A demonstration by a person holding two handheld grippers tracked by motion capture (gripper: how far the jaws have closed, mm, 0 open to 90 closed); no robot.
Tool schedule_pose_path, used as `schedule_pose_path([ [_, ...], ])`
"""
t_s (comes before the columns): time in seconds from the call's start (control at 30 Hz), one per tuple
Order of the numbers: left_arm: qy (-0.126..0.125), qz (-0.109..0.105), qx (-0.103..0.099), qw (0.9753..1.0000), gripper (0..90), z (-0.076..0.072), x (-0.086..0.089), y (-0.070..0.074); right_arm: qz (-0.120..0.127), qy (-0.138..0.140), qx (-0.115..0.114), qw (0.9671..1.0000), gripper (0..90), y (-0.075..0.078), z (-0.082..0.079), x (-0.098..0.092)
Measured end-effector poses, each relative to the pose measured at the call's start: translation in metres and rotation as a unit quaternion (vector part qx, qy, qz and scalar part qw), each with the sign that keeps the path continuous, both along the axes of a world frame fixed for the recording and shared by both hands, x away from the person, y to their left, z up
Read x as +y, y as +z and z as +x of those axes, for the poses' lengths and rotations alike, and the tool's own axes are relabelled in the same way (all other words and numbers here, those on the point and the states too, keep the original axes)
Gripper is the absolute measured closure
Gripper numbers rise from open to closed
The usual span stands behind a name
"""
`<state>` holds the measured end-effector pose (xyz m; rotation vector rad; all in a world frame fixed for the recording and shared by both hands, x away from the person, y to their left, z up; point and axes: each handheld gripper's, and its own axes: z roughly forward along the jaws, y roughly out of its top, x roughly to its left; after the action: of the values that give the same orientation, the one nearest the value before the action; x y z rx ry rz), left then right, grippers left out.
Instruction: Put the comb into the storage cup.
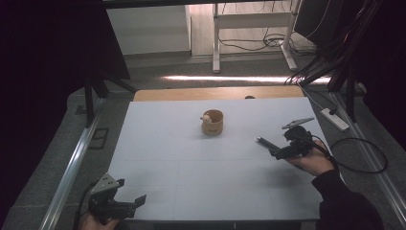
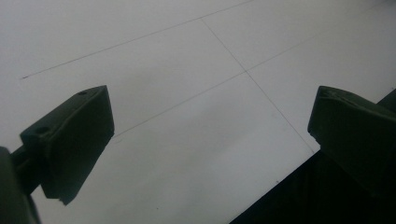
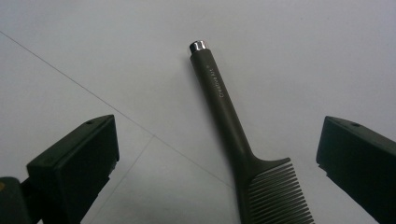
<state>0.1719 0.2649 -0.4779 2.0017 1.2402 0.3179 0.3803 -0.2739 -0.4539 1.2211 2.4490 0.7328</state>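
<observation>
Comb: dark matte plastic, a slim round handle with a shiny metal end cap, widening to a row of fine straight teeth; small pale lettering runs along the handle, too small to read. It lies flat on the white bench, right of centre, between the wide-open jaws of the right tool, not gripped. Left tool: near left corner, jaws wide apart, empty. Cup: tan, round, at far centre.

i see dark comb flat on white table, lower centre of right gripper view; silver-capped handle points up, teeth at bottom edge.
</observation>
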Motion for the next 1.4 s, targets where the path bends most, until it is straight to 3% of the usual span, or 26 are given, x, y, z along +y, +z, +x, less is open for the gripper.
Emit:
schedule_pose_path([
  [0.27, 0.0, 0.0, 0.0, 1.0, 1.5, 0.0, 0.0, 0.0, -0.019, 0.003, 0.002, 0.9998, 0.0, -0.002, 0.011, 0.006],
  [0.57, -0.001, 0.0, 0.001, 1.0, 1.6, 0.0, 0.0, 0.0, -0.024, 0.004, 0.02, 0.9995, 0.1, -0.006, 0.025, 0.01],
  [0.7, -0.001, 0.0, 0.001, 1.0, 1.6, 0.0, 0.0, 0.0, -0.029, 0.004, 0.026, 0.9993, 5.8, -0.008, 0.029, 0.01],
  [0.83, 0.0, -0.002, 0.001, 1.0, 1.6, 0.0, 0.0, 0.0, -0.033, 0.007, 0.031, 0.999, 20.2, -0.009, 0.034, 0.009],
  [1.0, -0.001, -0.002, 0.001, 1.0, 1.6, 0.001, 0.001, 0.0, -0.025, 0.019, 0.022, 0.9993, 51.1, -0.006, 0.039, 0.008],
  [1.17, -0.001, -0.003, 0.002, 1.0, 1.6, 0.001, 0.001, 0.0, -0.038, 0.027, 0.029, 0.9985, 72.8, -0.008, 0.046, 0.011],
  [1.3, -0.001, -0.004, 0.002, 1.0, 1.7, 0.001, 0.001, 0.0, -0.034, 0.029, 0.041, 0.9982, 87.6, -0.009, 0.053, 0.014],
  [1.4, -0.001, -0.004, 0.002, 1.0, 1.7, 0.001, 0.001, 0.0, -0.03, 0.025, 0.042, 0.9983, 90.0, -0.01, 0.057, 0.015],
])
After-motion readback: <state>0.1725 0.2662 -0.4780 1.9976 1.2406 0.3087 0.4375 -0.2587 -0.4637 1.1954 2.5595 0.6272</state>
